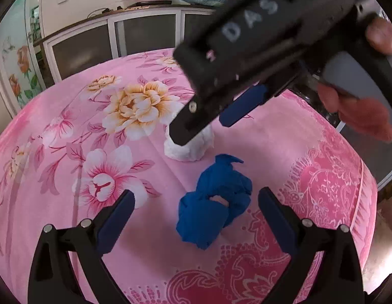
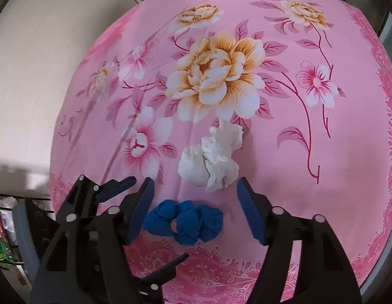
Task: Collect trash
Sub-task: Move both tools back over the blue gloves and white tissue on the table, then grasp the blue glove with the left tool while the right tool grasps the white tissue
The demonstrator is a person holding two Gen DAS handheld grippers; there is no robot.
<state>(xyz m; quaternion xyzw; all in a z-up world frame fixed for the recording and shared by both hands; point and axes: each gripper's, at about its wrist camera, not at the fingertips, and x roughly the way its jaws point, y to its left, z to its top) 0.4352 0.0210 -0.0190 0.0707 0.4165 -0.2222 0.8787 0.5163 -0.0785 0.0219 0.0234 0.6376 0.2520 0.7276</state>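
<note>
- No trash is picked up yet.
- The blue wad (image 1: 213, 200) lies low in the middle of the left view, between the wide, empty fingers of the left gripper (image 1: 196, 202).
- The white wad (image 2: 211, 157) lies mid-frame in the right view, just above the right gripper (image 2: 196, 202), which is partly spread and empty.
- Both wads rest on the pink cloth (image 2: 310, 152).
- No bin shows.

Black gripper (image 2: 196, 202) frames, navy pads, silver screws

Left gripper (image 1: 196, 200) gapes over blue wad (image 1: 213, 202); right gripper (image 1: 208, 124) hangs above white wad (image 1: 185, 149).
</note>
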